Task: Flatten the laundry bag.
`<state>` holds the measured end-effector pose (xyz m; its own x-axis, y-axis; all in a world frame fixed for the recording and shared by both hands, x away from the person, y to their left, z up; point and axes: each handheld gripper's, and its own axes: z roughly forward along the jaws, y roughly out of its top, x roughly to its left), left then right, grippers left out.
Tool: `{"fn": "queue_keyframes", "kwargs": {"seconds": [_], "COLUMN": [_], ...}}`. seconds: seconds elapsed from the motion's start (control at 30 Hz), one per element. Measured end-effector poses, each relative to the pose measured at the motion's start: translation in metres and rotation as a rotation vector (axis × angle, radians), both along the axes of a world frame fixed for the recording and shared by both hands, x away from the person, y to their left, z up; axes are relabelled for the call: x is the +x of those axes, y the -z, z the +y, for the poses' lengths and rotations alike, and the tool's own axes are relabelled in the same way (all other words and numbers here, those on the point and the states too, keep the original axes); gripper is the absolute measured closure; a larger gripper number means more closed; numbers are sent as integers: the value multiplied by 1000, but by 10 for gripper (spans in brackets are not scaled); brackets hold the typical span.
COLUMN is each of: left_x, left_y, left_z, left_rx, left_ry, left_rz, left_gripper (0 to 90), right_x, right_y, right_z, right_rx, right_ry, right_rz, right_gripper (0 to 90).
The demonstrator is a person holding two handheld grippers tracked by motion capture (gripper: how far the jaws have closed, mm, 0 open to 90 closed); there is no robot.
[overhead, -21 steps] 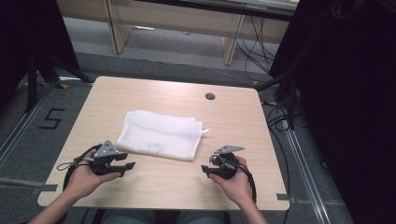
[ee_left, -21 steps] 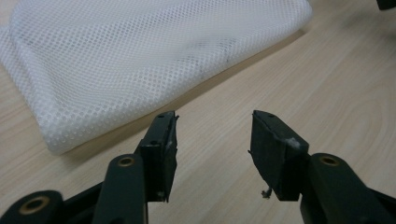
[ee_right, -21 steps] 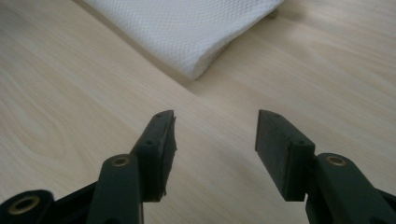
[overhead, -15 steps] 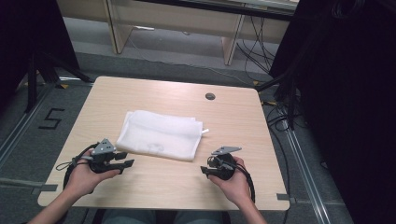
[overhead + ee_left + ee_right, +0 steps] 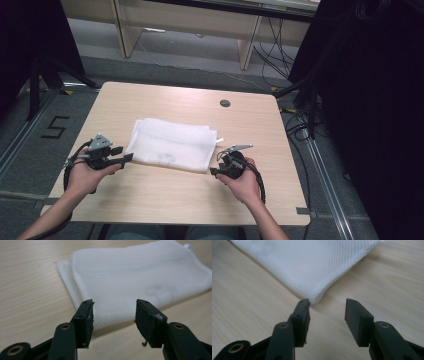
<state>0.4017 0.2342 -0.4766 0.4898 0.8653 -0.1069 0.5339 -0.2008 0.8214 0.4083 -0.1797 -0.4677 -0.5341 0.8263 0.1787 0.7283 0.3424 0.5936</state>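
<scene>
White mesh fabric bag [image 5: 172,145], folded flat into a soft rectangle, lies mid-desk on the pale wood-grain desk [image 5: 165,197], its long axis running across you from left to right. Your left tongs [image 5: 126,159] sit just beside its near left corner, jaws spread and empty; your right tongs [image 5: 214,171] sit just beside its near right corner, likewise spread. Each hand is about equally near. Note the open honeycomb weave [image 5: 130,277] and the rounded, layered fold at the corner [image 5: 318,298].

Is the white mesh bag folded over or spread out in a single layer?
Folded. In the left gripper view the white mesh bag shows an upper layer's edge stepped back from a lower one, and its corner looks rounded and doubled.
</scene>
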Motion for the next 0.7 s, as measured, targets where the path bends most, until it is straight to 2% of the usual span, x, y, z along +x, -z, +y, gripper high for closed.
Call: {"fn": "queue_keyframes", "kwargs": {"seconds": [0.1, 0.13, 0.17, 0.23, 0.3, 0.33, 0.37, 0.4, 0.43, 0.47, 0.5, 0.53, 0.57, 0.6, 0.63, 0.7], "left_x": [16, 20, 23, 30, 34, 35, 36, 37, 38, 38, 38, 38, 38, 37, 36, 36], "left_y": [3, 4, 6, 10, 12, 13, 14, 16, 18, 19, 19, 21, 21, 21, 23, 24], "left_z": [0, 1, 0, -2, -4, -5, -6, -7, -8, -7, -6, -7, -6, -7, -8, -10], "left_rx": [-8, 16, 16, 25, 33, 38, 39, 42, 42, 66, 97, 92, 108, 111, 129, 133], "left_ry": [-37, -35, -34, -24, -11, -11, -9, -6, -10, 5, 18, 22, 37, 41, 55, 62], "left_rz": [12, 28, 42, 62, 77, 84, 91, 96, 107, 125, 138, 136, 141, 150, 164, 168], "left_gripper": [475, 475, 477, 478, 499, 514, 526, 539, 556, 571, 595, 617, 636, 660, 712, 737], "right_x": [12, 15, 23, 28, 38, 41, 44, 46, 49, 50, 51, 51, 52, 50, 50, 49], "right_y": [-1, -1, -1, 0, 2, 3, 4, 5, 7, 9, 12, 12, 14, 11, 11, 10], "right_z": [10, 12, 18, 21, 27, 27, 30, 33, 35, 36, 38, 39, 39, 42, 42, 43], "right_rx": [-8, -9, -14, -16, -41, -57, -67, -67, -84, -103, -127, -151, -157, -135, -157, -155], "right_ry": [4, 10, 9, 11, 28, 17, 27, 42, 37, 31, 30, 27, 11, 28, 4, 2], "right_rz": [-9, -7, -6, -5, -15, -6, 0, 25, 21, 34, 26, 38, 30, 71, 62, 70], "right_gripper": [516, 510, 501, 499, 497, 496, 498, 506, 521, 539, 577, 623, 685, 735, 804, 829]}}
